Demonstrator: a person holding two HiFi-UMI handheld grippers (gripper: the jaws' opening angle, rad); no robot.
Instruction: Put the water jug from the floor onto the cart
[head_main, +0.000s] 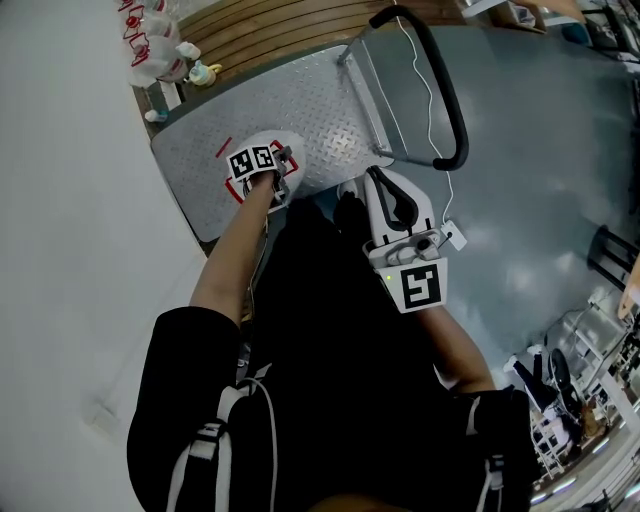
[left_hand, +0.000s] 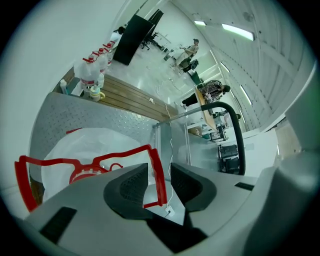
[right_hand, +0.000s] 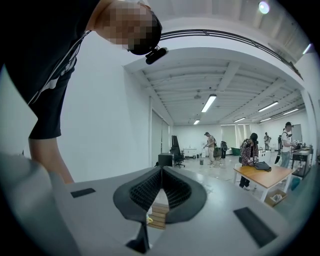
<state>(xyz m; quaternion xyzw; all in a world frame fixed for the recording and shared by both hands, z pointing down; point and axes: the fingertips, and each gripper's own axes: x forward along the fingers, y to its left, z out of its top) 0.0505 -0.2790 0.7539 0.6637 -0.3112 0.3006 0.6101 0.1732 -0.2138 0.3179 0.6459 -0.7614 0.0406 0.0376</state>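
Observation:
The water jug (head_main: 268, 138), clear with a red carrying handle, stands on the cart's diamond-plate deck (head_main: 310, 90). In the left gripper view the jug (left_hand: 95, 145) fills the lower left, its red handle (left_hand: 100, 162) on top. My left gripper (left_hand: 160, 185) is open; the handle's right bar runs between the jaws, and neither pad presses on it. From the head view my left gripper (head_main: 262, 165) sits directly over the jug. My right gripper (head_main: 375, 180) hangs near the cart's black push handle (head_main: 445, 90). Its jaws (right_hand: 161, 172) are shut together with nothing between them.
More red-capped jugs (head_main: 150, 40) (left_hand: 92, 70) stand on a wooden pallet (head_main: 270, 25) beyond the cart. A white cable (head_main: 430, 95) hangs from the push handle. Shelving (head_main: 590, 400) is at the lower right. People and a table (right_hand: 262, 172) are far across the room.

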